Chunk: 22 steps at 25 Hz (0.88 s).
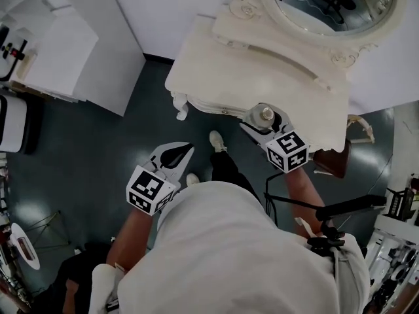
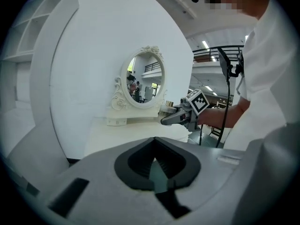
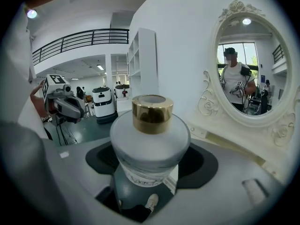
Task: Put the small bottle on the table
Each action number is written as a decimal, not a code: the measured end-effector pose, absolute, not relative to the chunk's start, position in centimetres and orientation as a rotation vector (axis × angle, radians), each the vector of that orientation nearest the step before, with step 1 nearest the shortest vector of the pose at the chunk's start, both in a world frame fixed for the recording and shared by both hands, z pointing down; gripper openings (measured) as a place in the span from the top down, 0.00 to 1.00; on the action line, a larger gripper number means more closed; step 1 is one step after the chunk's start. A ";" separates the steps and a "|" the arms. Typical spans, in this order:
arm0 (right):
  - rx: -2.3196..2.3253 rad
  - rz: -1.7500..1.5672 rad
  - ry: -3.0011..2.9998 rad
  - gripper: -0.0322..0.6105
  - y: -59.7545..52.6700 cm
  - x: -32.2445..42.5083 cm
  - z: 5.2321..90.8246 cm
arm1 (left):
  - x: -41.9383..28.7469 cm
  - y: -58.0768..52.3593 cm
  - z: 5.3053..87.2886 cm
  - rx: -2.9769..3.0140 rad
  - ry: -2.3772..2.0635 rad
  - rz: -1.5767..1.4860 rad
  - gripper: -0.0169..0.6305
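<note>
Pinching the small bottle (image 3: 151, 139) low on its round frosted body, the right gripper (image 3: 151, 165) has its jaws spread wide around it, gold cap (image 3: 152, 113) up. It hangs in the air about the front edge of the white table (image 1: 216, 64), not yet set down. Letting go there could drop it over the lip to the floor, and the smooth curved sides might slip or tilt. Reaching too far risks knocking the mirror (image 3: 255, 64). The left gripper (image 2: 155, 161) has its jaws pressed together, empty.
</note>
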State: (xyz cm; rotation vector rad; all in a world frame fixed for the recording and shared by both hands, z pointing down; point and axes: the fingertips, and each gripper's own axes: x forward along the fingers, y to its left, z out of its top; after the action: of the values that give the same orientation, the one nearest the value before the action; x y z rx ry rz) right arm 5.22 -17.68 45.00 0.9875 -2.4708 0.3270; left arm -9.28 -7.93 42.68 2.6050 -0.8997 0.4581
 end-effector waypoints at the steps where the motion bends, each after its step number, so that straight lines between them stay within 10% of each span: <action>1: 0.984 0.319 -2.473 0.42 -19.7 5.4 45.1 | -9.4 -9.4 42.8 2.592 -0.923 0.458 0.97; 22: 0.871 0.188 -2.460 0.42 -54.0 7.1 50.8 | -6.8 -32.1 41.7 2.415 -1.210 0.494 0.97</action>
State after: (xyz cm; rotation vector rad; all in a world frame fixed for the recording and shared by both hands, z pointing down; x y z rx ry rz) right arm 7.12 -54.01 50.78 0.8708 -2.4604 0.1878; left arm -6.84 -32.05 41.70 2.4148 -1.2101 0.4945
